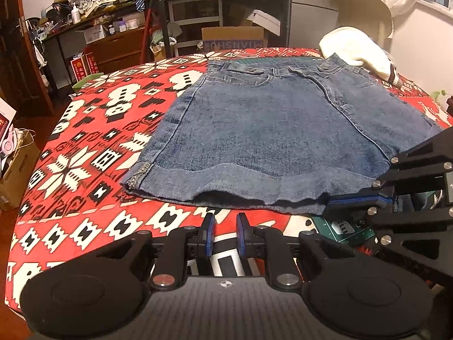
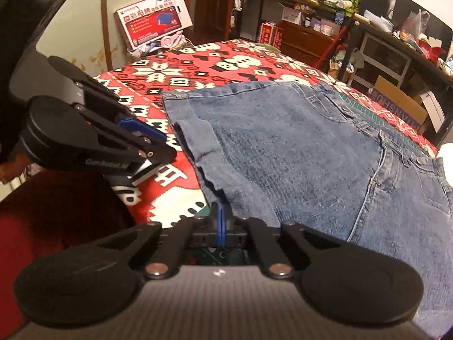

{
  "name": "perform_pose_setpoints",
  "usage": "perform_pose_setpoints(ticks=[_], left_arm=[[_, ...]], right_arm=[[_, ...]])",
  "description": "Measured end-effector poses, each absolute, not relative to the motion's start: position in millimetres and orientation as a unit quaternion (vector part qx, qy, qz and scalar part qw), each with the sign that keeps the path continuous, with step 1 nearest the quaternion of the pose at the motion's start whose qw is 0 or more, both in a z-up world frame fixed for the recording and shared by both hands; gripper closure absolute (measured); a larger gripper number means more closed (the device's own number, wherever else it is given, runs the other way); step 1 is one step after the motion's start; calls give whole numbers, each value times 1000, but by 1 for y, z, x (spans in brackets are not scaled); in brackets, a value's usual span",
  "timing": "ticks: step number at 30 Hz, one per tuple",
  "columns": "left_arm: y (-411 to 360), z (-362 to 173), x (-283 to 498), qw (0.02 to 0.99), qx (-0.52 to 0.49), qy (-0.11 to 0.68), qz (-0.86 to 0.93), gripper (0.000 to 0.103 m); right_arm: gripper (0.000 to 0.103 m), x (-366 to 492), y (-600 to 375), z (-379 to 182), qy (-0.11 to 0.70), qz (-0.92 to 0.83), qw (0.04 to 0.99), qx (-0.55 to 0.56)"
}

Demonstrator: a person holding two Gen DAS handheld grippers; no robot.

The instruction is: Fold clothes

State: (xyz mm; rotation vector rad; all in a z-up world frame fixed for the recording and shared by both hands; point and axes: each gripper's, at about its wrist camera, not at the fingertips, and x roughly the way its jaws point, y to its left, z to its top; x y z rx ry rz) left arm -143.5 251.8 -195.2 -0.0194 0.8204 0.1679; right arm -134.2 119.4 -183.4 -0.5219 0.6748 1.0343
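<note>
Blue denim shorts (image 1: pixel 269 136) lie flat on a red, white and black patterned blanket (image 1: pixel 99 130), waistband far, cuffed hem near. My left gripper (image 1: pixel 225 223) hovers over the blanket just short of the hem, its blue pads a small gap apart with nothing between them. In the right wrist view it (image 2: pixel 167 150) hangs left of the shorts (image 2: pixel 297 155). My right gripper (image 2: pixel 221 212) has its pads pressed together at the near right corner of the hem, pinching the denim edge. In the left wrist view the right gripper (image 1: pixel 331 205) meets that corner from the right.
A white garment (image 1: pixel 362 51) lies at the blanket's far right. A green cutting mat (image 1: pixel 342 231) shows under the near corner. Cluttered shelves (image 1: pixel 113 8) and a cardboard box (image 1: pixel 235 38) stand beyond the far edge. Another box (image 1: pixel 14 175) sits on the floor at left.
</note>
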Motion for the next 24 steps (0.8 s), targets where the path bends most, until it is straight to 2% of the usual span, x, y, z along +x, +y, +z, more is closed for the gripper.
perform_pose_setpoints(ticks=[9, 11, 16, 18, 19, 24], left_arm=[[253, -189, -144, 918, -8, 388, 82, 87], [253, -188, -145, 919, -5, 385, 81, 87], [251, -186, -143, 920, 14, 383, 80, 87], [250, -186, -141, 920, 21, 383, 79, 84], [249, -186, -141, 920, 26, 382, 80, 79], [241, -188, -137, 916, 77, 381, 94, 78]], right_arm=[[103, -141, 109, -181, 338, 503, 765, -219], [102, -144, 105, -177, 323, 496, 774, -225], [90, -145, 97, -168, 282, 469, 797, -255], [87, -145, 98, -169, 268, 461, 800, -276], [86, -146, 100, -170, 263, 459, 801, -281], [83, -154, 114, -179, 236, 453, 795, -327]])
